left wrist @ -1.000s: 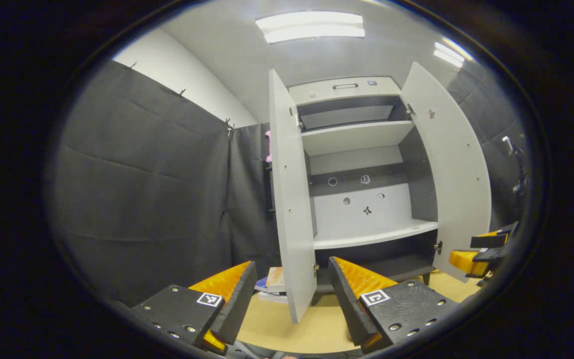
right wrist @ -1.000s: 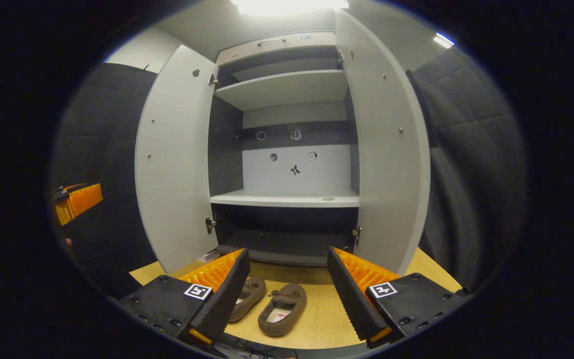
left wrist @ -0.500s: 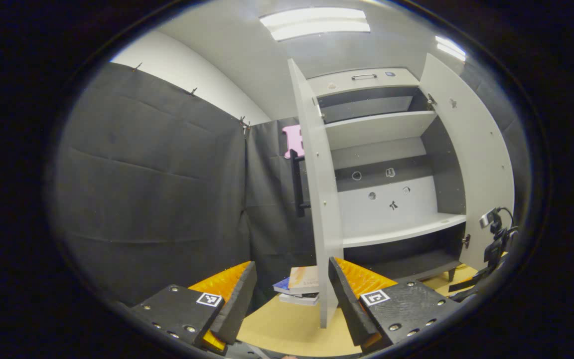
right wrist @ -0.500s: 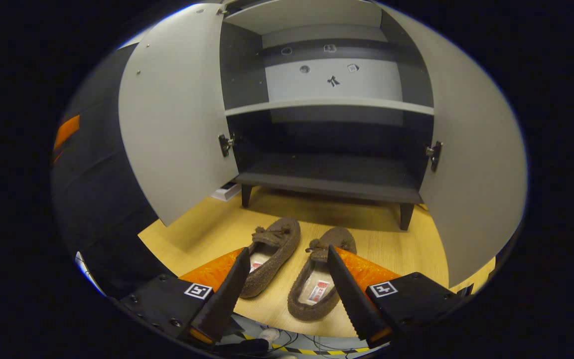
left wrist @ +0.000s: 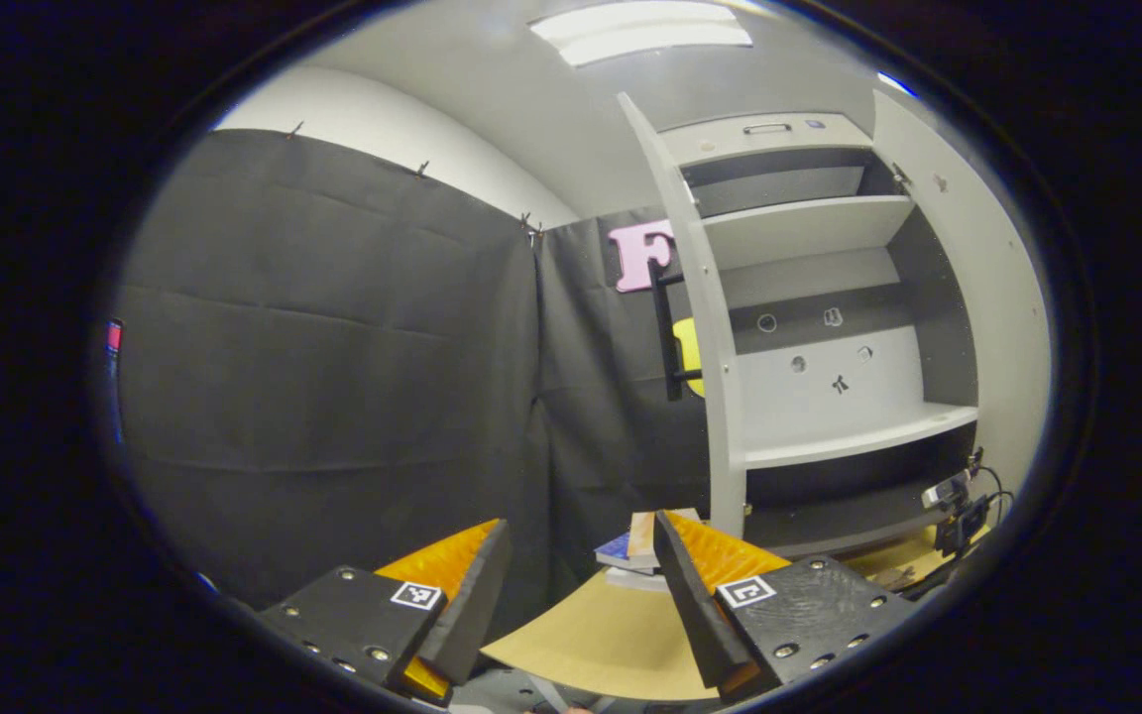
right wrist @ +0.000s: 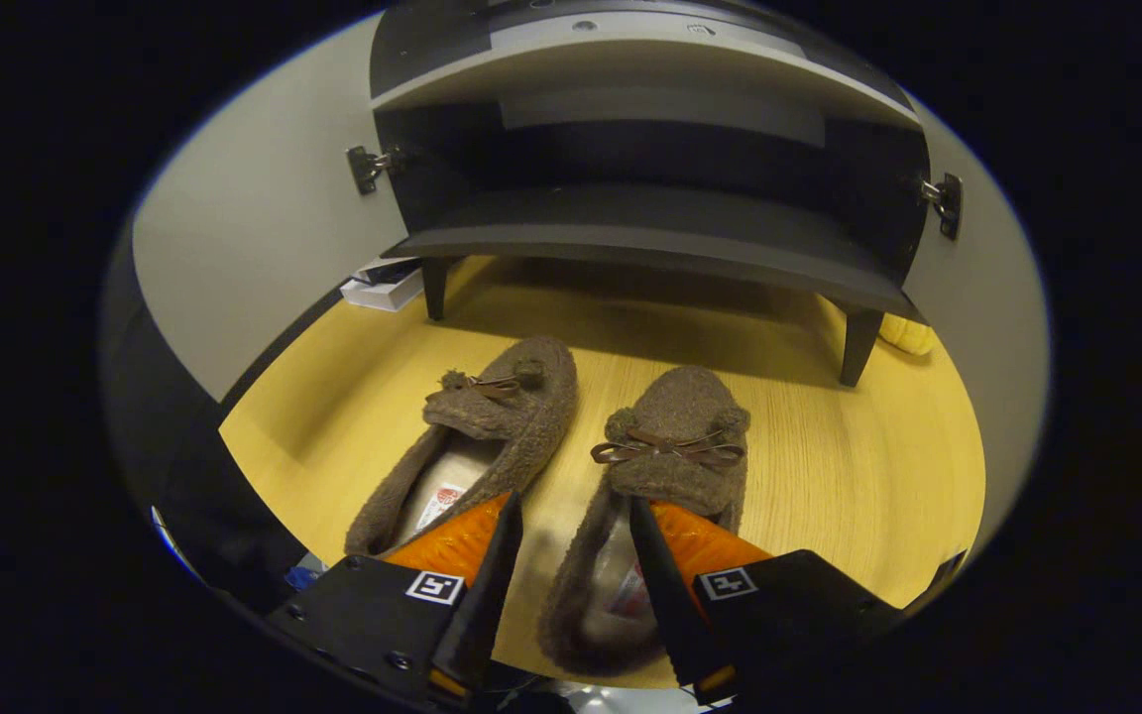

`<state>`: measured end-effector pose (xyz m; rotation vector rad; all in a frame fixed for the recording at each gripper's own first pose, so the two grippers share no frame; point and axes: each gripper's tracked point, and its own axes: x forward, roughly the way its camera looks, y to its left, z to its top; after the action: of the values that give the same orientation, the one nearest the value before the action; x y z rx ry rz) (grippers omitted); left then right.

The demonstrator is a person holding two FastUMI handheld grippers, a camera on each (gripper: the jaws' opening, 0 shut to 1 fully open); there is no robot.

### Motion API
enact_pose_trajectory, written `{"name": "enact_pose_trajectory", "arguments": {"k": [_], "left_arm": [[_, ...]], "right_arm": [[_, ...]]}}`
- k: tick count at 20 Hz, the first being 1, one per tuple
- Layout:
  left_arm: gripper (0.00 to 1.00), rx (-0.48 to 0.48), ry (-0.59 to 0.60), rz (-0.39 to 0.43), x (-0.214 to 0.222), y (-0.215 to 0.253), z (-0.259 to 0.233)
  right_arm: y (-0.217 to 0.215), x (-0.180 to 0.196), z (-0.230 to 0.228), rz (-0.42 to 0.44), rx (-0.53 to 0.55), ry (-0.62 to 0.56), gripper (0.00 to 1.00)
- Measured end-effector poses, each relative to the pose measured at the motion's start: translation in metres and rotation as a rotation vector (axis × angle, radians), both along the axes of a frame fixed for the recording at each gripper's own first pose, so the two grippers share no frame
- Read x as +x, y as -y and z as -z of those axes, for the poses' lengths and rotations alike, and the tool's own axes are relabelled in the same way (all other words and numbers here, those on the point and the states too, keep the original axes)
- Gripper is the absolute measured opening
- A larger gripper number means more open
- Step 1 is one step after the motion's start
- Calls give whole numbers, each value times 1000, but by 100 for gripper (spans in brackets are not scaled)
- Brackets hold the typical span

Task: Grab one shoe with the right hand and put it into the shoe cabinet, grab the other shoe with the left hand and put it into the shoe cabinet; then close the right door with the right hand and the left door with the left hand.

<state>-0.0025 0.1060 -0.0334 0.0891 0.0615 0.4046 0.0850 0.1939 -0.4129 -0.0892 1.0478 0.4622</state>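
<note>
Shoe cabinet (right wrist: 660, 238) open, shelves bare, shoes (right wrist: 571, 466) on floor (right wrist: 829, 466)

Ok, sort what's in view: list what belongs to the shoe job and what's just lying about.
Part of the job:
- right shoe, straddled by the open right claw
- left shoe beside it
- shoe cabinet, both doors open
- left door
- left claw, open, empty

Lying about:
- stack of books beside the cabinet
- yellow thing behind the cabinet leg
</note>
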Motion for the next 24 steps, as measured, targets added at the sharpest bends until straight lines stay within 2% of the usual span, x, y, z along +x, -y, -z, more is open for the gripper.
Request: {"name": "enact_pose_trajectory", "arguments": {"k": [1,2,3,4,5,7,9,11,12,16,17,18,24], "left_arm": [[92,4,3,-5,-1,-1,-2],[92,12,6,-10,0,-1,-4],[92,18,7,-15,-1,-2,-5],[92,23,8,-15,0,-1,-7],[92,29,10,-16,0,0,-8],[92,40,12,-17,0,2,-11],[92,42,12,-14,1,5,-11],[92,39,15,-5,2,9,-11],[92,39,19,3,5,12,-12],[92,31,28,39,12,25,-12],[84,24,30,52,14,30,-11],[92,16,31,64,16,34,-10],[92,5,38,178,37,69,-10]], "right_arm": [[1,3,7,5,-9,-11,71],[2,7,14,10,-21,-25,63],[4,5,21,11,-35,-42,63],[4,7,23,10,-42,-51,69],[6,11,26,16,-54,-36,69],[9,16,29,33,-63,-28,41],[16,17,29,17,-95,-5,41],[12,17,26,8,-87,-6,9],[13,13,18,-6,-82,3,1],[20,17,-4,-8,-50,59,1],[21,16,-9,-2,-37,59,0],[24,18,-17,3,-28,69,2],[27,33,-100,28,78,196,1]]}}
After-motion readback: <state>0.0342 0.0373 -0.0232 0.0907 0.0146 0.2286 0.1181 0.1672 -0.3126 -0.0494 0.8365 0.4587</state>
